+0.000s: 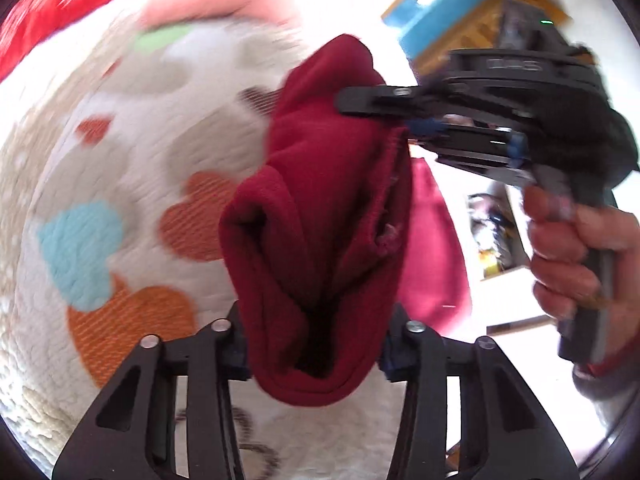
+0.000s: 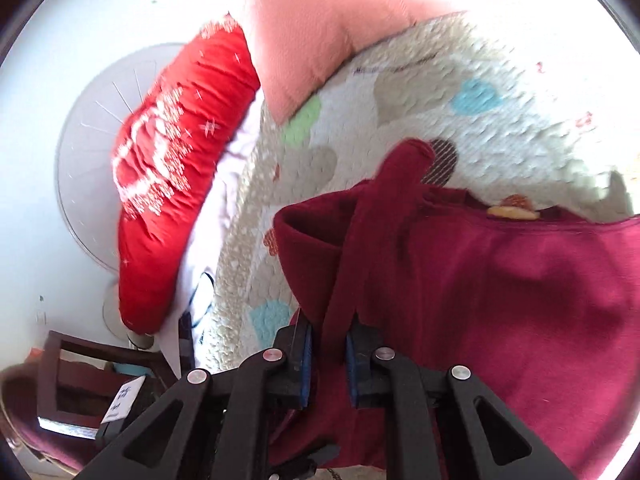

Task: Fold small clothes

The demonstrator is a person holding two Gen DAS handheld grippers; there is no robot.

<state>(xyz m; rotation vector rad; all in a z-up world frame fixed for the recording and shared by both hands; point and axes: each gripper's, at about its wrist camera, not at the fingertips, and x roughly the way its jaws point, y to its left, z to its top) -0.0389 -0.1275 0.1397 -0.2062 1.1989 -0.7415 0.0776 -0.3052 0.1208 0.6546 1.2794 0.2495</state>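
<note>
We hold the dark red cloth [image 1: 320, 208] up over the heart blanket [image 1: 120, 208]. Our left gripper [image 1: 316, 344] squeezes a thick bunch, and our right gripper [image 2: 329, 354] pinches a thin edge at the far end. That thin edge could slip out if we pull hard, and the cloth would drop in a messy heap

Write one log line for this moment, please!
step: lifting | left gripper: shut on garment | right gripper: shut on garment | under: bedspread

Right tool [image 2: 329, 354] pinching maroon garment [image 2: 500, 280] fold above heart-print quilt [image 2: 460, 92].
</note>
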